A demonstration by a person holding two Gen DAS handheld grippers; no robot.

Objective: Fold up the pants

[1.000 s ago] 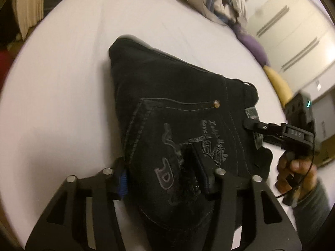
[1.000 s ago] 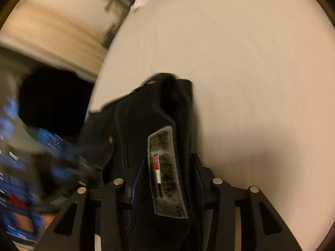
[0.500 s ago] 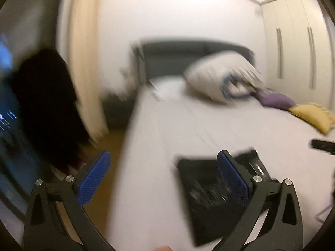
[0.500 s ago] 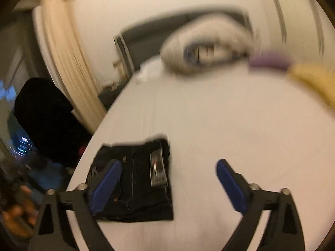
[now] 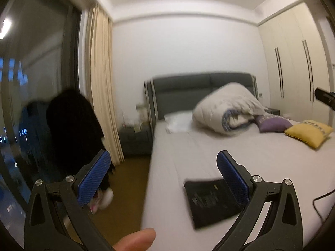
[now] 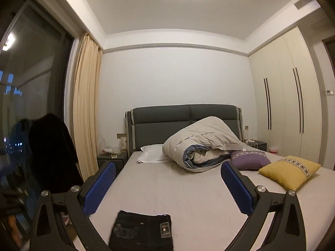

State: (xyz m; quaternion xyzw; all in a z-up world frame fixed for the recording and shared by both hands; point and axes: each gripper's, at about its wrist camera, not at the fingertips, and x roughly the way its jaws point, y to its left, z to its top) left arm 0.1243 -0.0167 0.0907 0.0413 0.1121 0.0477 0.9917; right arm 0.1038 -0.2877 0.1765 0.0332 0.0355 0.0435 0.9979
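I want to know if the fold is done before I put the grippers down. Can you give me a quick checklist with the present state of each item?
1. Left gripper open, holding nothing: ok.
2. Right gripper open, holding nothing: ok.
3. Black pants lie as a compact folded rectangle on the bed: ok.
4. Pants fully on the mattress, though near its left edge: ok.
5. Fold edges neat and aligned: cannot tell, the left view is blurred and the right view cuts off the near part.
6. Duvet and yellow cushion apart from the pants: ok.
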